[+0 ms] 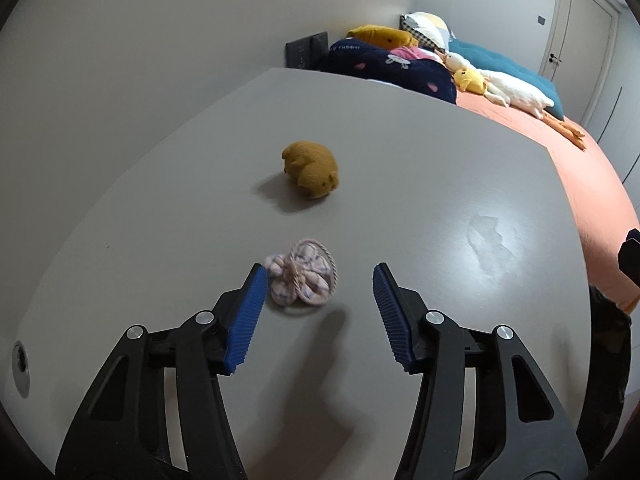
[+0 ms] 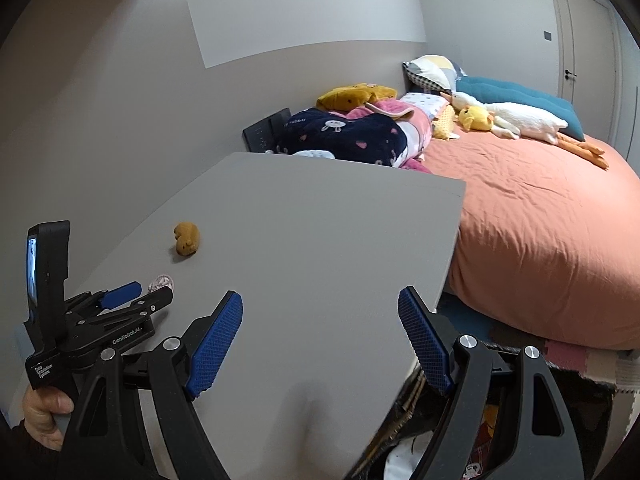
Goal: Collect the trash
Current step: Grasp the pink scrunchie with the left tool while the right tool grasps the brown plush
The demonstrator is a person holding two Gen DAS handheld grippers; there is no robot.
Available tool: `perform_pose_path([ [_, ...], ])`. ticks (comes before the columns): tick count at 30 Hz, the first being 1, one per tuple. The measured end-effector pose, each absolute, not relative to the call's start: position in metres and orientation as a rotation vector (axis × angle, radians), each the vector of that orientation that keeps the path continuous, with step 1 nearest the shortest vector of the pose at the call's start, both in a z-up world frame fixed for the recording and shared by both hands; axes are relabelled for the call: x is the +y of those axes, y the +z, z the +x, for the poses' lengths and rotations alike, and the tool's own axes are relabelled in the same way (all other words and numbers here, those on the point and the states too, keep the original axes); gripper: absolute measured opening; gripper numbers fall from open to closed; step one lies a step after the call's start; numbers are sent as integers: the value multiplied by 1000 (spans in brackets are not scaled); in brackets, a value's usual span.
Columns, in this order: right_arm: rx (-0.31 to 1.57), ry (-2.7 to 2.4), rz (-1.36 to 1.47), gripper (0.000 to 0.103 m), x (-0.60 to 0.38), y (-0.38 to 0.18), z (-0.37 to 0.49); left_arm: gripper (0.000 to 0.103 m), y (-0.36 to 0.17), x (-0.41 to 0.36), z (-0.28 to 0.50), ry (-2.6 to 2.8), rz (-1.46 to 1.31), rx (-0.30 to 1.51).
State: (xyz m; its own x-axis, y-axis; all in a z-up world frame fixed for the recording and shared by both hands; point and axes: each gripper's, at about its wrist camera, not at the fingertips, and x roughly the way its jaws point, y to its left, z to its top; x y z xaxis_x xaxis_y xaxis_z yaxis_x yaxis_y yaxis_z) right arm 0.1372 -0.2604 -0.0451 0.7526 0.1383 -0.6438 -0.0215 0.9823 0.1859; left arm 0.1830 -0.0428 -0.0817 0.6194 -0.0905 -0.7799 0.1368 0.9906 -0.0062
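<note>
- Grey table (image 1: 400, 184) stands beside an orange bed (image 2: 540, 240).
- Left gripper (image 1: 320, 280) fingers spread apart, unclenched; the pale fabric pouch (image 1: 302, 272) lies between them, nearest the left finger (image 1: 248, 316).
- Right gripper (image 2: 320, 304) fingers released, grasping nothing.

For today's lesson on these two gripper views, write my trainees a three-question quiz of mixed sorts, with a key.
1. True or false: the left gripper is clamped on the brown plush toy.
2. What lies nearest the left gripper's fingers? A) pale cloth bundle B) white goose toy C) dark panel
3. Fill in: the right gripper hangs over the grey ____.

Key: 1 false; 2 A; 3 table.
</note>
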Motion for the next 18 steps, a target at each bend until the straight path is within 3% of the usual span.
perform_pose_path([
  [14, 743, 138, 153, 81, -227, -54, 172, 27, -92, -29, 194, -112, 63, 917],
  [18, 763, 167, 143, 81, -211, -56, 185, 25, -82, -15, 190, -63, 42, 876],
])
